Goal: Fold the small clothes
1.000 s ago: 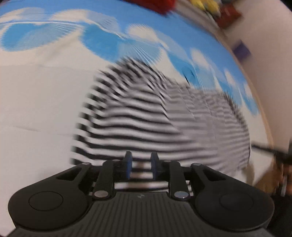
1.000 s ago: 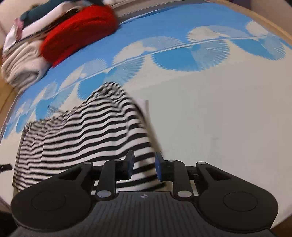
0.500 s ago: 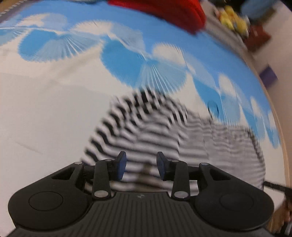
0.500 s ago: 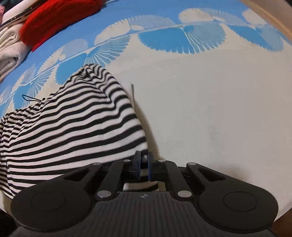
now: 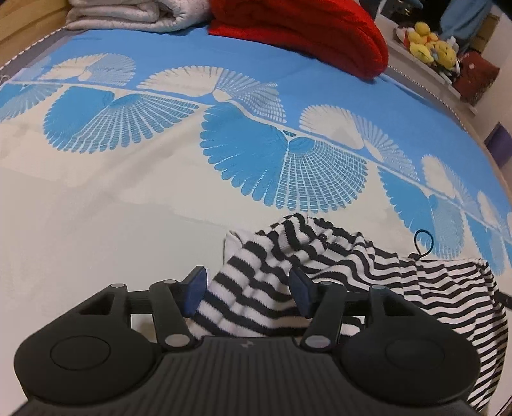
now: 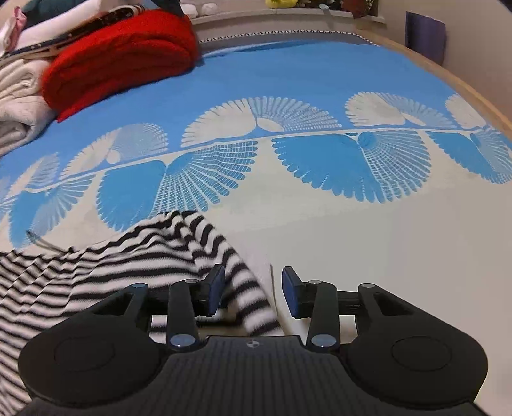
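Observation:
A small black-and-white striped garment (image 5: 368, 275) lies bunched on the bed sheet, with a thin black loop (image 5: 424, 241) at its far edge. My left gripper (image 5: 248, 296) is open, its jaws wide apart with a fold of the striped cloth lying loose between them. In the right wrist view the same garment (image 6: 105, 265) spreads to the left. My right gripper (image 6: 252, 292) is open too, with a striped edge lying between the jaws, nearer the left one.
The blue and cream fan-patterned sheet (image 5: 160, 198) covers the bed. A folded red blanket (image 6: 118, 60) and pale folded blankets (image 5: 128, 14) lie at the far edge. Yellow plush toys (image 5: 428, 48) sit on a shelf beyond. The wooden bed edge (image 6: 473, 96) runs along the right.
Both grippers have opened: the right was shut on the striped cloth half a second ago and has let go. The left jaws spread wider. The garment now lies lower and bunched.

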Action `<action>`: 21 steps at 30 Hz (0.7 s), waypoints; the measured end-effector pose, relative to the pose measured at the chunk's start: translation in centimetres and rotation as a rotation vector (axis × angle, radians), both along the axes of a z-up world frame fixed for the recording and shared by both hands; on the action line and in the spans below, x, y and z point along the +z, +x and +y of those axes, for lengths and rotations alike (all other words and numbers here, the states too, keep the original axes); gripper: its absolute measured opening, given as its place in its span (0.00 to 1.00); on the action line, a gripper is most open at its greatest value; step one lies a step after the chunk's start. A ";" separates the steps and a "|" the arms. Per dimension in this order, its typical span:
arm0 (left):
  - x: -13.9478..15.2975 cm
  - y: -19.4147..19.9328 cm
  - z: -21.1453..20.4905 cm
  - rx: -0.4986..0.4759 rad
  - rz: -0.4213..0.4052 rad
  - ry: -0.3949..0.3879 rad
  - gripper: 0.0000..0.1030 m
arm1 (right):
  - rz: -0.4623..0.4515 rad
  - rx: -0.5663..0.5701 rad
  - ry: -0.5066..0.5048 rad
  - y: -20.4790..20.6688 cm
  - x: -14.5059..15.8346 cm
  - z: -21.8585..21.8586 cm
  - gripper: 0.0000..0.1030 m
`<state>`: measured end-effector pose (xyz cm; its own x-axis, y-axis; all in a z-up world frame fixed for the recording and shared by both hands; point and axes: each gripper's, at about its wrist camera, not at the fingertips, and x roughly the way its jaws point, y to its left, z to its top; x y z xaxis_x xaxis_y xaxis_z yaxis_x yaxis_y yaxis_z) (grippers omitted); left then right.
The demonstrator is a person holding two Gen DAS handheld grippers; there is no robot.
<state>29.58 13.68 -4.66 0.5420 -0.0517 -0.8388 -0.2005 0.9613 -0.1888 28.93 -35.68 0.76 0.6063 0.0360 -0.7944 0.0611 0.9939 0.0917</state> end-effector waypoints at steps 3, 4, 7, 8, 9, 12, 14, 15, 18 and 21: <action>-0.5 0.7 -0.3 -0.043 -0.001 0.007 0.60 | 0.006 0.034 -0.029 1.1 -0.6 1.2 0.39; -0.7 1.0 -0.4 -0.054 0.000 0.013 0.60 | 0.006 0.049 -0.045 1.4 -0.8 1.5 0.39; -1.2 1.8 -0.6 -0.085 0.001 0.019 0.17 | 0.002 0.090 -0.027 1.9 -0.8 1.9 0.06; -1.3 2.1 -0.6 -0.092 -0.003 0.011 0.05 | -0.006 0.094 -0.014 2.1 -0.7 1.8 0.01; -1.1 2.3 -0.5 -0.091 -0.022 0.009 0.04 | -0.032 0.079 -0.017 2.1 -0.3 1.7 0.01; 0.0 2.5 -0.5 -0.059 -0.116 0.024 0.03 | -0.132 0.003 0.017 2.1 1.2 0.8 0.00; -0.2 2.9 -1.1 -0.064 -0.113 0.052 0.03 | -0.145 -0.019 0.005 2.4 1.2 0.8 0.00; -0.8 3.3 -1.4 -0.074 -0.076 0.081 0.04 | -0.128 -0.011 -0.022 2.6 0.7 1.1 0.00; -3.0 4.1 -2.0 -0.093 0.072 0.092 0.18 | -0.053 0.005 -0.066 3.5 -0.9 1.8 0.01; -1.1 3.4 -2.2 -0.076 0.027 0.186 0.38 | 0.033 0.030 -0.130 3.5 -2.0 2.6 0.08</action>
